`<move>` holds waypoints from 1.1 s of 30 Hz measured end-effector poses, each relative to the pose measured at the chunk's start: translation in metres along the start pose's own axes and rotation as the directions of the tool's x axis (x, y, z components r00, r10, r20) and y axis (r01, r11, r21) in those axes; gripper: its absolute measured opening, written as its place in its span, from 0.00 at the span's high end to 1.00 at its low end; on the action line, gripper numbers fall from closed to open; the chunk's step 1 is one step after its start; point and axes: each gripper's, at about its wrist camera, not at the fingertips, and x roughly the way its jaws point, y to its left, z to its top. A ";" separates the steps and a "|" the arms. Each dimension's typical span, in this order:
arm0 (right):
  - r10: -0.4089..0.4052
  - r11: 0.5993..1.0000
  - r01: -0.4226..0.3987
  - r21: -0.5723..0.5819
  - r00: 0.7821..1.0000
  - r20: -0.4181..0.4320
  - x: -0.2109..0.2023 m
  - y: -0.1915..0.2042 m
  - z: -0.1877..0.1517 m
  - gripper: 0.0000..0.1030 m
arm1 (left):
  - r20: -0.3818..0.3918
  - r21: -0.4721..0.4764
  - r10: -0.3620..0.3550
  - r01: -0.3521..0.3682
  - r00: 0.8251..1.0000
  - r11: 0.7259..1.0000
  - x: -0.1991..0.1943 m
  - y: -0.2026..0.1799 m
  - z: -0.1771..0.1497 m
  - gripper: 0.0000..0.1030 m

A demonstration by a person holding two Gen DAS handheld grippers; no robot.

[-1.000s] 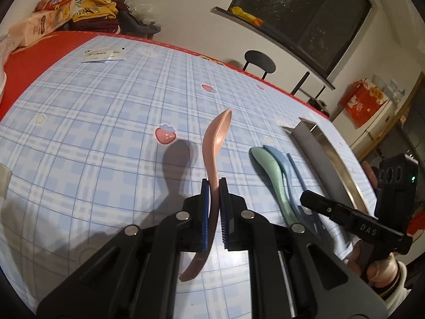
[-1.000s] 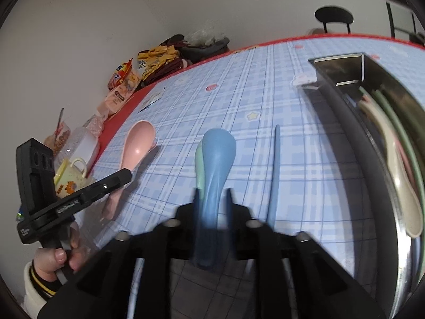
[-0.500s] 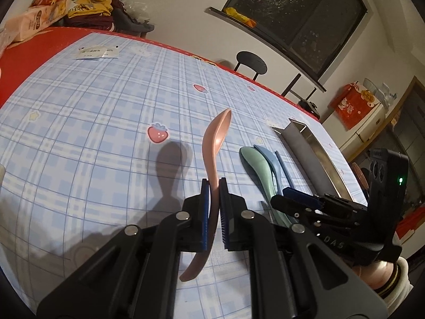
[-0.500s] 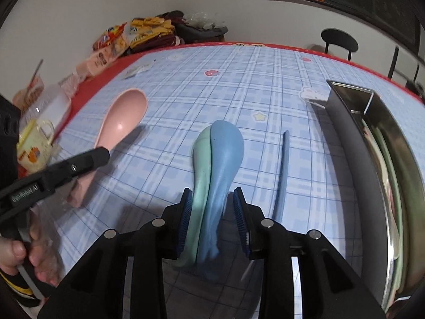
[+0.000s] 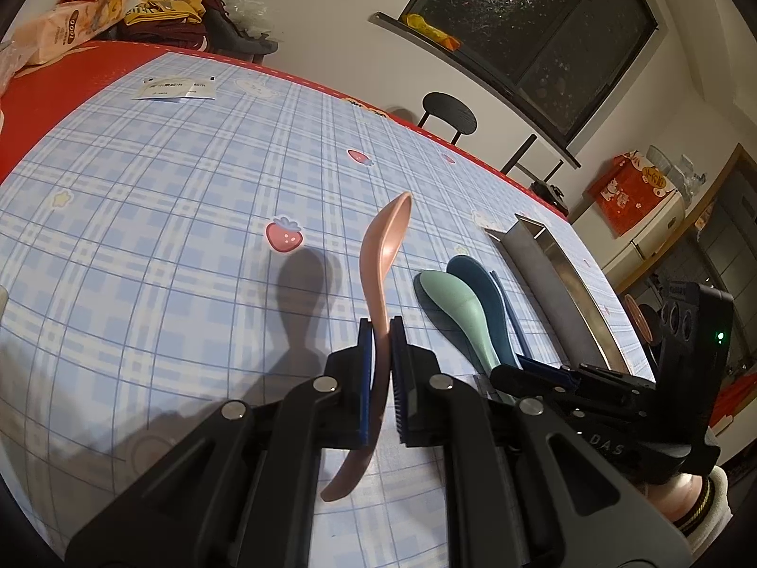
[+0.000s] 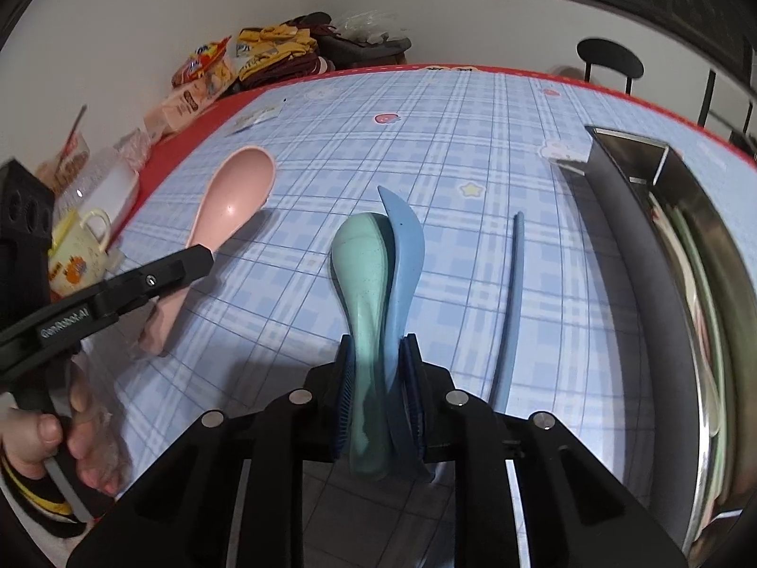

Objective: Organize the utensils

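My left gripper (image 5: pixel 378 326) is shut on the handle of a pink spoon (image 5: pixel 383 236), held on edge above the checked tablecloth, bowl pointing away. To its right, a green spoon (image 6: pixel 362 260) and a blue spoon (image 6: pixel 407 246) lie side by side. Both their handles sit between the closing jaws of my right gripper (image 6: pixel 378 345), and the pads press on them. The blue spoon is tipped on its edge. A thin blue stick (image 6: pixel 513 293) lies to the right of the spoons. Beyond it a metal tray (image 6: pixel 629 217) holds several utensils.
Snack bags and clothes (image 6: pixel 222 71) pile up at the table's far left corner. A yellow mug (image 6: pixel 78 255) and a clear container stand at the left edge. A paper slip (image 5: pixel 175 90) lies on the cloth. A black chair (image 5: pixel 449 111) stands behind the table.
The right gripper's jaws have closed onto the green and blue spoon handles, and the blue spoon has tipped onto its edge. The left gripper still holds the pink spoon in place.
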 end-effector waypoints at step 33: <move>0.128 0.982 -0.135 0.135 0.990 0.061 0.000 -0.030 -0.006 0.93 | -0.038 0.072 0.041 -0.038 0.998 0.997 0.009 -0.015 -0.001 0.73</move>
